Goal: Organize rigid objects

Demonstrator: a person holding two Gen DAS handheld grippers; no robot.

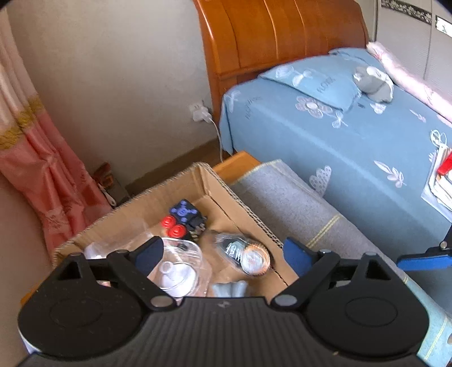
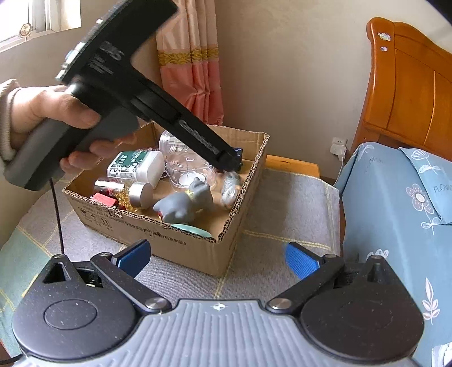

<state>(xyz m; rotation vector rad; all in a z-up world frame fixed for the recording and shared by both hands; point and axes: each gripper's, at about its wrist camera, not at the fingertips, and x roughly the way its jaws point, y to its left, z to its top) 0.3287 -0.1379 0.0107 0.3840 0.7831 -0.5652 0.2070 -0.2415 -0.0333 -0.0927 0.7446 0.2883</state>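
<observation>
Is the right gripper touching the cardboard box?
Apart. The right wrist view shows grey mat between the open right gripper and the cardboard box.

Home bedroom — wooden headboard [image 1: 279,36], bed with blue floral sheet [image 1: 353,146] and pillow [image 1: 316,82], pink curtain [image 2: 192,62] by a window [image 2: 39,17], wall socket [image 1: 199,111].
</observation>
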